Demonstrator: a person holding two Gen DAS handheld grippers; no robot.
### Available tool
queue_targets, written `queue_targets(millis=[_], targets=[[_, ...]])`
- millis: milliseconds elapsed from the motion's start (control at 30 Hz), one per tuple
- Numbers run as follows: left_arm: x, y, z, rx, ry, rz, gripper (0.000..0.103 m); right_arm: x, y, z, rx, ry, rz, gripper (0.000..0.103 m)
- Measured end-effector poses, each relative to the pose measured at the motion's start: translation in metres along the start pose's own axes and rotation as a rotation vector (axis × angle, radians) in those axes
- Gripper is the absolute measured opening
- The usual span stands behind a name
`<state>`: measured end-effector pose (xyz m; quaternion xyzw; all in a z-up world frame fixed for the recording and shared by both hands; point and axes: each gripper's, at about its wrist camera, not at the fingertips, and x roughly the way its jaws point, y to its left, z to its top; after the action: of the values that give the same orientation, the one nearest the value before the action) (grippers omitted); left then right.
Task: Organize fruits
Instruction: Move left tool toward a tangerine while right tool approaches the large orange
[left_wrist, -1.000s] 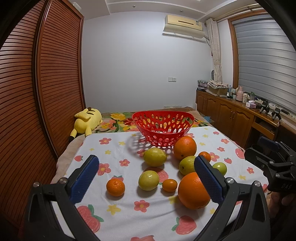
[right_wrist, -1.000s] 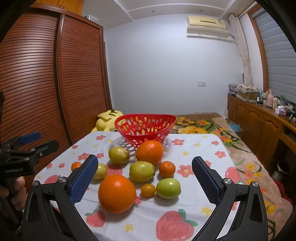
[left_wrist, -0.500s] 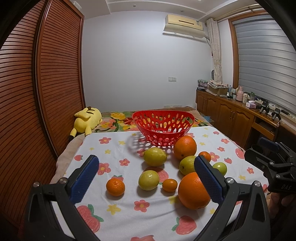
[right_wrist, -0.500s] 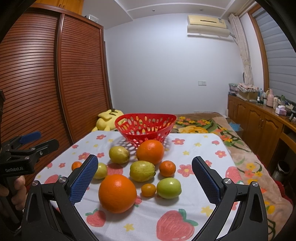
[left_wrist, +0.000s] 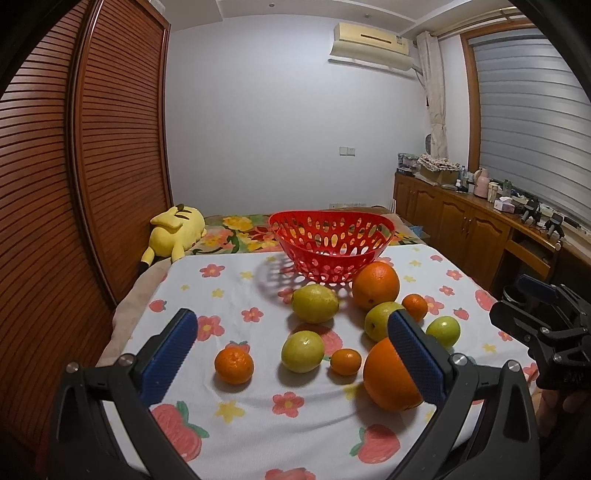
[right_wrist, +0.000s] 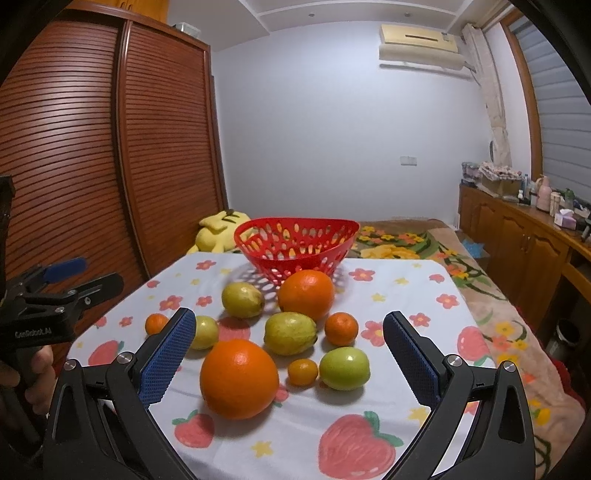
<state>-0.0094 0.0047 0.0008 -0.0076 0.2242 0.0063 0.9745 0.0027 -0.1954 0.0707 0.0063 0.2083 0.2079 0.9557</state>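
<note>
An empty red perforated basket (left_wrist: 332, 245) (right_wrist: 295, 242) stands at the far side of a flower-and-strawberry tablecloth (left_wrist: 240, 402). In front of it lie several fruits: two big oranges (right_wrist: 239, 378) (right_wrist: 306, 293), yellow-green lemons (right_wrist: 290, 332) (left_wrist: 314, 303), small tangerines (left_wrist: 233, 365) (right_wrist: 341, 328), a kumquat (right_wrist: 303, 372) and a green fruit (right_wrist: 344, 367). My left gripper (left_wrist: 295, 350) hovers open near the front edge, its right finger in front of the near big orange (left_wrist: 389, 376). My right gripper (right_wrist: 291, 354) is open too, with that orange between its fingers but farther off.
A yellow plush toy (left_wrist: 177, 229) lies on a flowered bed (right_wrist: 406, 240) behind the table. Brown louvred wardrobe doors (left_wrist: 92, 184) stand at left, a wooden sideboard (left_wrist: 461, 225) with clutter at right. A hand (right_wrist: 33, 373) holds the other gripper at each view's edge.
Almost nothing: the right wrist view has crept very slightly toward the fruits. Both grippers stay open and no fruit has moved.
</note>
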Motion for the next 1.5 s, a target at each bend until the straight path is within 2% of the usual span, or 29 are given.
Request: queue_targets(millis=[800,1133,1500], targets=[[0.052,0.049,-0.039,-0.029,0.124,0.066,0.103,0.055,0.018,-0.03,-0.035,0.151,0.085,0.103],[0.074,0.064,-0.053,-0.028,0.195,0.048,0.103,0.074,0.028,-0.035,-0.061,0.201,0.12,0.103],[0.1,0.071,-0.061,-0.032,0.257,-0.02,0.101,0.091,0.032,-0.042,-0.069,0.252,0.144,0.102]])
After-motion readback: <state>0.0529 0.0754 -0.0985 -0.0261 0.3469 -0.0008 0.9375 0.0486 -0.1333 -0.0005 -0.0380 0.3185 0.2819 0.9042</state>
